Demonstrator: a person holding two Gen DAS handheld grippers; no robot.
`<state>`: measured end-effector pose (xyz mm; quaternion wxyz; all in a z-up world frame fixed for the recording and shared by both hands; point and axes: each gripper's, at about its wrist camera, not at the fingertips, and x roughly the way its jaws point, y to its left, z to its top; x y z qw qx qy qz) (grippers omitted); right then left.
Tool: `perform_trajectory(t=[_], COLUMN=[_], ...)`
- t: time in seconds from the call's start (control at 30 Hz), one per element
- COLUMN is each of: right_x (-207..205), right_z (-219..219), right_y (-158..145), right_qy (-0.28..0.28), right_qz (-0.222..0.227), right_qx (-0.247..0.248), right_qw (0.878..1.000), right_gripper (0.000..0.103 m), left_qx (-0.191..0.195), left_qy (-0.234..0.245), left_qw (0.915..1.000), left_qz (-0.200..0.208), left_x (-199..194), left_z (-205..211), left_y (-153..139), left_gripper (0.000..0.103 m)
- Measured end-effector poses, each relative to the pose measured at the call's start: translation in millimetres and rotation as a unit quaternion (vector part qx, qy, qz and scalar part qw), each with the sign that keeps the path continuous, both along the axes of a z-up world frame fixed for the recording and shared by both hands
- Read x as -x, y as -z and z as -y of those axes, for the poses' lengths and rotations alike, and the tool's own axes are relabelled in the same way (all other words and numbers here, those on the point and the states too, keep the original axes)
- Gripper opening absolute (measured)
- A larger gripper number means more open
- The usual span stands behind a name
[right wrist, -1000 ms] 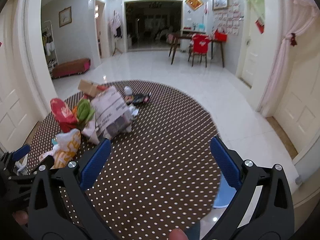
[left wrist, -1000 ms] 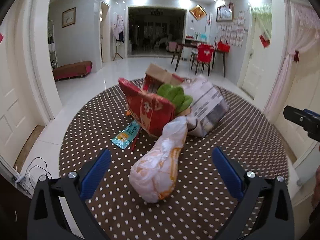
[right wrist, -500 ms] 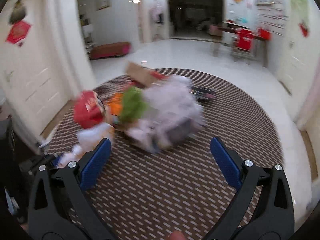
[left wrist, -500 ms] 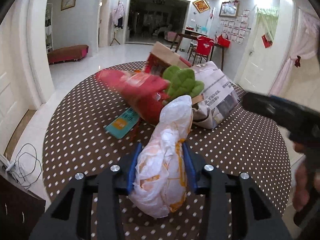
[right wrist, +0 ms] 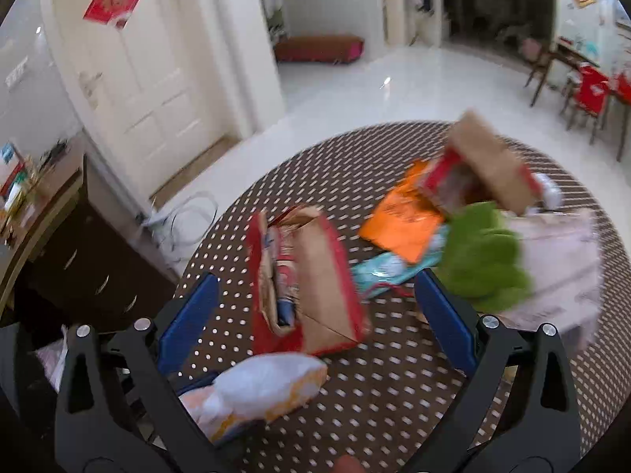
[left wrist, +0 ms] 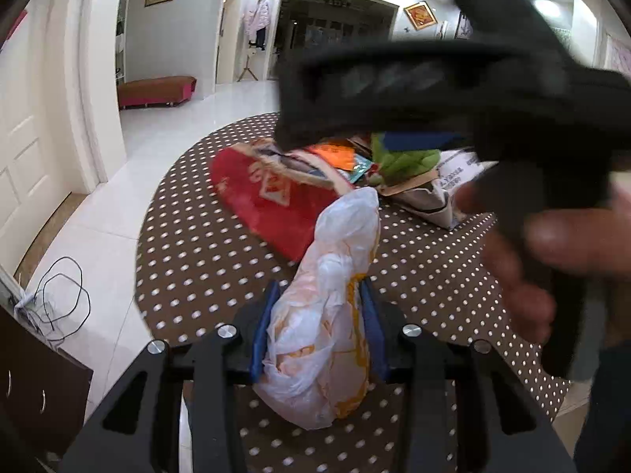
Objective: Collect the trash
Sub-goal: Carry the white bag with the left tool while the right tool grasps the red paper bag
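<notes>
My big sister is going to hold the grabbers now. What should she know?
Left gripper: jaws shut on the white-and-orange plastic bag.
Right gripper: jaws open, empty, aimed at the red paper bag.
On the dotted mat: red paper bag, orange wrapper, green bag, white printed bag.
Done: one bag grasped.
Left: all the rest.

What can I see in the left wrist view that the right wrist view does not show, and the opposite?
Only the left wrist view shows the left gripper shut on the white and orange plastic bag, and the person's right hand on its handle. Only the right wrist view shows the open right gripper above the open red paper bag, plus the orange wrapper. Both show the plastic bag, the red bag, the green item and the dotted table.
</notes>
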<state>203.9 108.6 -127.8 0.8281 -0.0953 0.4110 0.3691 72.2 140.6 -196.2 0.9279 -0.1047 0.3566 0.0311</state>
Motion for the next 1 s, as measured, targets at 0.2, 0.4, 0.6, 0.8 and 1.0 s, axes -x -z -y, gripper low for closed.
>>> perform_trajectory(t=[0.2, 0.4, 0.6, 0.8, 1.0], right_x=[-13, -2, -6, 1, 11], right_z=[-22, 10, 63, 147, 254], right_y=[31, 7, -26, -51, -60], right_qy=[-0.009, 0.008, 0.048, 0.103, 0.188], right_qz=[-0.042, -0.030, -0.006, 0.021, 0.044], right_qx=[0.038, -0.032, -0.104, -0.153, -0.186], right_qw=[0.998, 0.999, 0.993, 0.983, 0.963], right_gripper=[0.061, 0.060, 0.060, 0.060, 0.060], left_qx=[-0.003, -0.004, -0.013, -0.020, -0.018], left_qy=[-0.009, -0.006, 0.006, 0.031, 0.086], left_qw=[1.0000, 1.0000, 0.9998, 0.9987, 0.9942], left_qz=[-0.001, 0.002, 0.014, 0.036, 0.061], left_x=[1, -2, -5, -20, -46], left_z=[-5, 8, 35, 65, 126], left_y=[1, -2, -16, -40, -64], left_gripper=[0.040, 0.040, 0.039, 0.039, 0.039])
